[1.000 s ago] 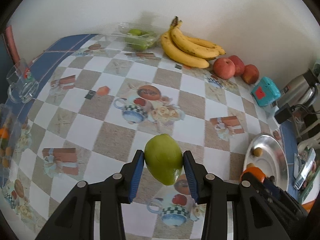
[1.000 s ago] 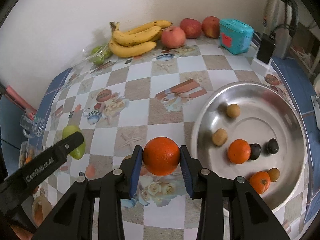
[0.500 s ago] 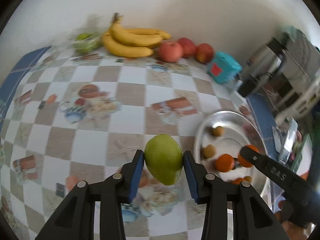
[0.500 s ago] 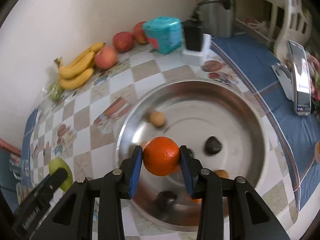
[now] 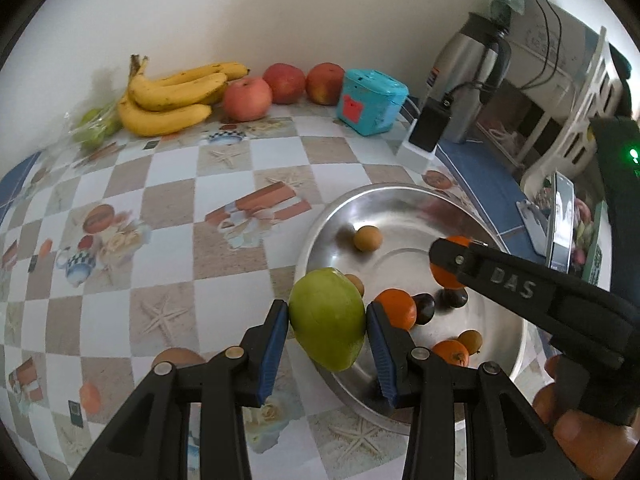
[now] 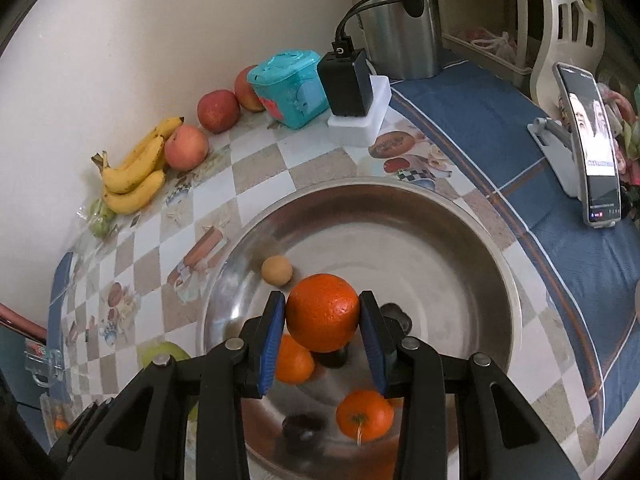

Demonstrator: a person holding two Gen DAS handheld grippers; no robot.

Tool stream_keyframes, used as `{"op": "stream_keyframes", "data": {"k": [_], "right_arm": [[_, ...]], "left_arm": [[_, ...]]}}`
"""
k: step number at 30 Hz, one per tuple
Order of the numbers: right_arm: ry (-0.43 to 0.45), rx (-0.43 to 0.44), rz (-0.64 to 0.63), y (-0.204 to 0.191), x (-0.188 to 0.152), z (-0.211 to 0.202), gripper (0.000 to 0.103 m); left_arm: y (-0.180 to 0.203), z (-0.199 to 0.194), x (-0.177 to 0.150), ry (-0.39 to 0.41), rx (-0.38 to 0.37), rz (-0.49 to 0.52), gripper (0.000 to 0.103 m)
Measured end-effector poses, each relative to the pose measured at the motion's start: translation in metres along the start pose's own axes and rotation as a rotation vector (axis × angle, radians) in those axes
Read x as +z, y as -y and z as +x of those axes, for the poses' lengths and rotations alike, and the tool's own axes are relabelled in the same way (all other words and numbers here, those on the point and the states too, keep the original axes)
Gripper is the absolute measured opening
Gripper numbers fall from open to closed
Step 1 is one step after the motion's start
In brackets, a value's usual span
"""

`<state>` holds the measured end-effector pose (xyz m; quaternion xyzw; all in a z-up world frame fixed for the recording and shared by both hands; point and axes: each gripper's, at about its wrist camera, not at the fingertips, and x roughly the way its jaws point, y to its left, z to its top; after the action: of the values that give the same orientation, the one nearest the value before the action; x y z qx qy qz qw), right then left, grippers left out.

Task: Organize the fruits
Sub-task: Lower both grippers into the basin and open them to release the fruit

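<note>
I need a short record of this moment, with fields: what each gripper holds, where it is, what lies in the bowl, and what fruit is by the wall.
left gripper: shut on green mango, at the near-left rim of the steel bowl
right gripper: shut on orange, held above the bowl's middle
in bowl: two oranges, small brown fruits, dark fruits
by wall: bananas, three apples, bagged green fruit
other items: teal box, kettle, phone on stand
</note>
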<state>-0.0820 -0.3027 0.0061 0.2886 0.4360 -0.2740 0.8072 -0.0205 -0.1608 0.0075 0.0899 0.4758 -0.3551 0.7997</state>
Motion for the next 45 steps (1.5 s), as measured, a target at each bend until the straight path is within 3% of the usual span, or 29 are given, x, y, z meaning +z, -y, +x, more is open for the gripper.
{"op": "stream_keyframes", "data": {"k": [13, 27, 32, 38, 45], "right_arm": [[0.009, -0.002, 0.004, 0.002, 0.002, 0.020, 0.039], [0.007, -0.003, -0.002, -0.001, 0.003, 0.020, 0.042], [0.026, 0.001, -0.006, -0.004, 0.005, 0.013, 0.053], [0.017, -0.001, -0.011, -0.005, 0.006, 0.012, 0.053], [-0.007, -0.011, -0.052, -0.013, 0.003, 0.013, 0.053]], "left_arm": [[0.011, 0.016, -0.003, -0.023, 0.038, 0.051, 0.043], [0.019, 0.007, -0.001, 0.018, 0.041, 0.096, 0.044], [0.012, 0.003, 0.003, 0.027, 0.045, 0.067, 0.049], [-0.006, 0.001, 0.007, 0.024, 0.063, -0.005, 0.055], [-0.048, 0.000, 0.010, 0.011, 0.131, -0.159, 0.058]]}}
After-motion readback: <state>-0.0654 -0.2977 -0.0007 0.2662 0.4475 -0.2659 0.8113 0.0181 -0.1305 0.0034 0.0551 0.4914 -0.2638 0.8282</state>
